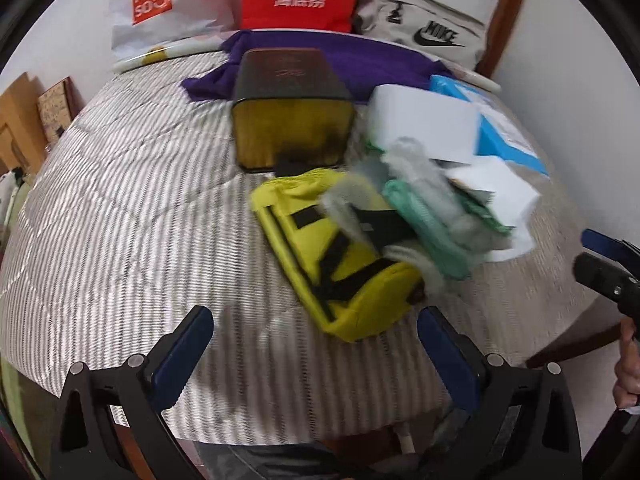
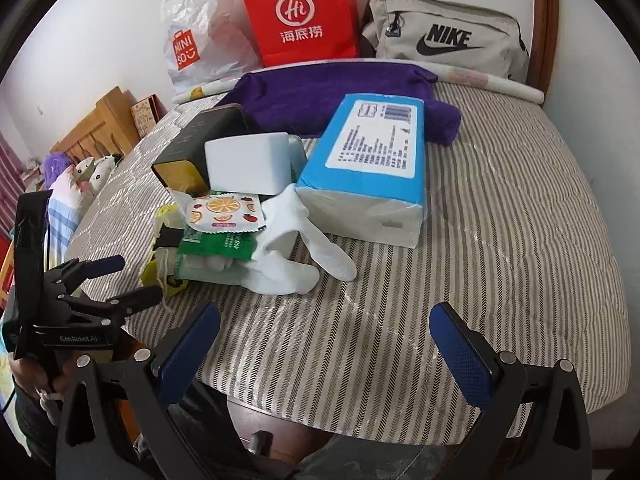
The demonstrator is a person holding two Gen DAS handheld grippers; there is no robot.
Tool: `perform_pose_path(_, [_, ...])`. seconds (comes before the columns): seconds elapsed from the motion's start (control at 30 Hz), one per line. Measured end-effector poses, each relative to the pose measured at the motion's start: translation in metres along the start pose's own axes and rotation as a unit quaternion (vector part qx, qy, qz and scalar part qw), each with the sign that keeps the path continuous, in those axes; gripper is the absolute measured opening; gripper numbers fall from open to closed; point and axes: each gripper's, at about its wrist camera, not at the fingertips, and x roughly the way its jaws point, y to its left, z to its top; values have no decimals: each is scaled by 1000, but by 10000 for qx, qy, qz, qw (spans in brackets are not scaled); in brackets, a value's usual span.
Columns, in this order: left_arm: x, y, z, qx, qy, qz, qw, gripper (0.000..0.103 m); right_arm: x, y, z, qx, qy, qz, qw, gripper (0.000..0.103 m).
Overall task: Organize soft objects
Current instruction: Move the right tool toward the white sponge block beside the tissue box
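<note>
We judge the sorting barely begun: both our left hand-held gripper (image 1: 316,326) and right hand-held gripper (image 2: 326,322) gape wide and empty, while the white socks (image 2: 304,256) and yellow pouch (image 1: 340,256) lie jumbled mid-frame on the bed (image 2: 500,240).

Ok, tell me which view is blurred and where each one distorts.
Left wrist view: motion blur smears the yellow pouch and green packets; the striped bed bulges. Right wrist view: sharp, the tissue pack label shows as crisp lines; fisheye bends the headboard.

Striped bed (image 2: 500,240) bears purple towel (image 2: 320,96), tissue pack (image 2: 372,152)
</note>
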Motion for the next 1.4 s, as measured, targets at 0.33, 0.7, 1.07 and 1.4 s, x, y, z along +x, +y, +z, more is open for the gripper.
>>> perform_pose_path(0.33, [9, -12, 2, 160, -42, -170, 9997, 102, 19, -5, -2, 100, 179, 82, 9998, 103])
perform_pose_path(0.7, [26, -25, 16, 84, -81, 235, 9997, 102, 30, -12, -3, 263, 370, 370, 9983, 103])
perform_pose_path(1.07, [8, 21, 12, -339, -526, 244, 9977, 69, 26, -11, 1, 362, 310, 479, 9977, 103])
perform_pose_path(1.4, [-2, 45, 13, -362, -616, 515, 9961, 66, 23, -1, 4, 162, 203, 414, 9988, 103])
